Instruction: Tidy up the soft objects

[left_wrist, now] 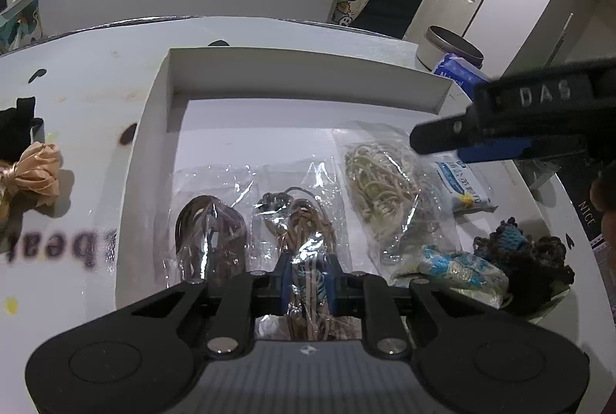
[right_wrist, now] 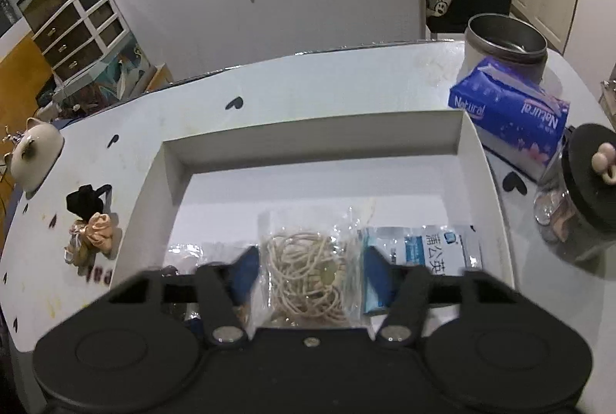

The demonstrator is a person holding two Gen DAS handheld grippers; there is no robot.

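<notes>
A white open box (left_wrist: 154, 129) (right_wrist: 169, 179) holds clear bags of cord. My left gripper (left_wrist: 308, 279) is shut on the bag of tan cord (left_wrist: 308, 233), which lies between a dark-brown cord bag (left_wrist: 210, 233) and a cream cord bag (left_wrist: 379, 183). My right gripper (right_wrist: 310, 273) is open, one finger on each side of the cream cord bag (right_wrist: 304, 271), just above it. The right gripper also shows in the left wrist view (left_wrist: 500, 129). A white-blue packet (right_wrist: 431, 246) lies right of the cream bag.
A peach ribbon scrunchie (left_wrist: 32, 175) (right_wrist: 94, 229) and a black one (right_wrist: 84, 202) lie left of the box. A blue-white knit item (left_wrist: 462, 267) and dark crochet items (left_wrist: 539, 260) lie right. A tissue pack (right_wrist: 508, 114), metal tin (right_wrist: 504, 40) and jar (right_wrist: 585, 198) stand at back right.
</notes>
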